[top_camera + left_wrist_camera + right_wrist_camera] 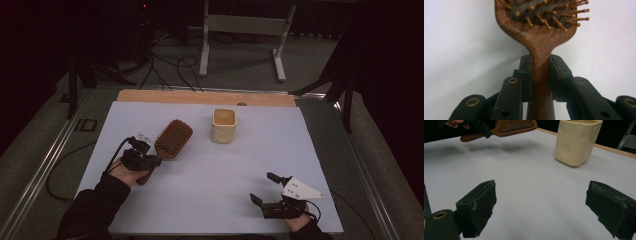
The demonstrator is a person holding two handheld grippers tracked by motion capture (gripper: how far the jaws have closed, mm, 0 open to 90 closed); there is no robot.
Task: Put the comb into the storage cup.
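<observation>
A brown wooden hairbrush with wooden bristles is held off the white table at the left. My left gripper is shut on its handle, with both pads pressed against the wood just below the head. In the right gripper view the hairbrush hangs above its shadow on the table. A cream cup stands upright behind the middle of the table, to the right of the brush. My right gripper rests near the front right edge, open, with nothing between its fingers.
The white table sheet ends at a wooden strip at the back. Cables and a metal stand's legs lie on the floor beyond. A dark sleeve comes in at the bottom left.
</observation>
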